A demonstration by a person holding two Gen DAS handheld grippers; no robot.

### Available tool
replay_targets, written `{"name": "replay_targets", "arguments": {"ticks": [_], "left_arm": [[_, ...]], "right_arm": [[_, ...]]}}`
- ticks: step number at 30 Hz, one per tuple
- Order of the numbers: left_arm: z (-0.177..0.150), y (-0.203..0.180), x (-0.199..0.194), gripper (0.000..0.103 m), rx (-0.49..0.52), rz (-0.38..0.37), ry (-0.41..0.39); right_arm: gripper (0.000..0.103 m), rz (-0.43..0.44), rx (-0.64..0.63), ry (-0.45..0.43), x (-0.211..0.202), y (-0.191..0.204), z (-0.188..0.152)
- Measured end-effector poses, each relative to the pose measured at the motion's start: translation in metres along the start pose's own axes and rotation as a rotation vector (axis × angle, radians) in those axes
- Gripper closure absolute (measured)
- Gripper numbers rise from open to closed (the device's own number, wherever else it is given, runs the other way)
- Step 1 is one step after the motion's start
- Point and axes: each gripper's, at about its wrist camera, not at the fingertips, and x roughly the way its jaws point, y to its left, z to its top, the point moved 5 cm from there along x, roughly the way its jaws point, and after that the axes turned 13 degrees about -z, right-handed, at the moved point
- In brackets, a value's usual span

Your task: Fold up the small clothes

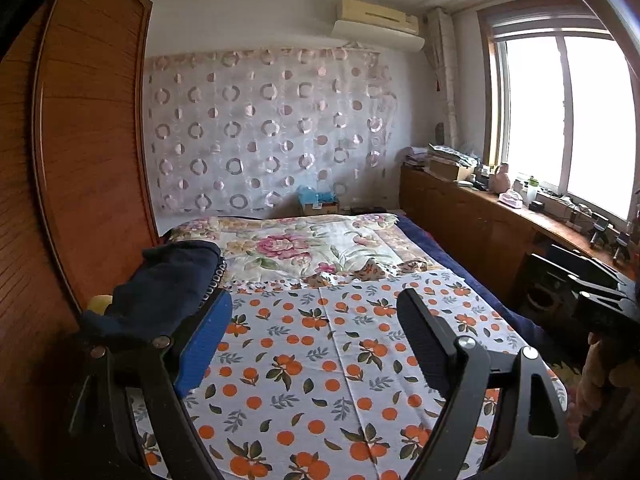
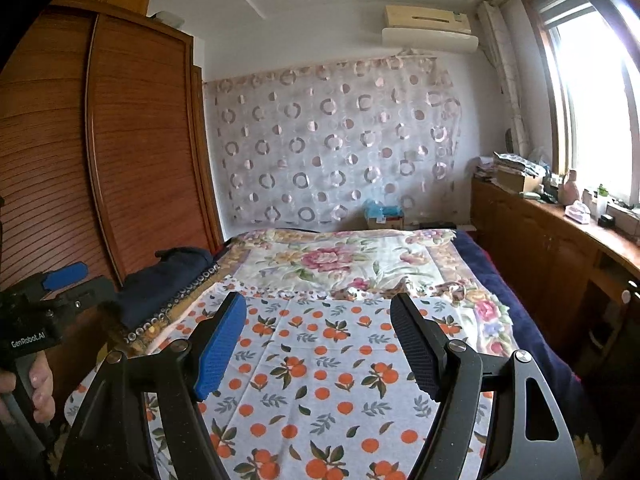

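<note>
A dark navy garment [image 1: 168, 284] lies bunched at the left edge of the bed, on the orange-print cloth [image 1: 320, 360]. It also shows in the right wrist view [image 2: 168, 284]. My left gripper [image 1: 316, 304] is open and empty, held above the cloth just right of the garment. My right gripper [image 2: 318, 304] is open and empty, above the middle of the orange-print cloth [image 2: 320, 380]. The left gripper's body [image 2: 52, 304] shows at the left of the right wrist view, and the right gripper's body [image 1: 592, 296] shows at the right of the left wrist view.
A floral quilt [image 1: 304, 244] covers the far half of the bed. A wooden wardrobe [image 1: 88, 140] stands close on the left. A wooden counter [image 1: 480, 216] with clutter runs under the window on the right. A patterned curtain [image 1: 264, 128] hangs on the back wall.
</note>
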Motion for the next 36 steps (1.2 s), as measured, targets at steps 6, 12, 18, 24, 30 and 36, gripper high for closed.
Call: {"name": "replay_targets", "arguments": {"ticks": [6,12,18,24,30,36], "left_arm": [[-0.001,0.0,0.0,0.018,-0.001,0.0,-0.001],[-0.001,0.001,-0.001,0.018,-0.003,0.0,-0.005],[-0.003,0.001,-0.004,0.018,-0.007,0.006,-0.016],[-0.004,0.002,-0.005,0.018,-0.007,0.01,-0.016],[-0.004,0.002,-0.005,0.018,-0.007,0.009,-0.016],[-0.004,0.002,-0.005,0.018,-0.008,0.006,-0.017]], "right_arm": [[0.027,-0.006,-0.001,-0.008,0.011,-0.007,0.001],[0.027,-0.005,-0.002,-0.007,0.013,-0.01,0.002],[0.027,-0.001,-0.003,-0.006,0.016,-0.015,0.0],[0.027,-0.001,-0.005,-0.006,0.017,-0.016,0.0],[0.027,0.004,-0.006,-0.01,0.018,-0.021,0.002],[0.027,0.008,-0.009,-0.013,0.018,-0.024,0.002]]}}
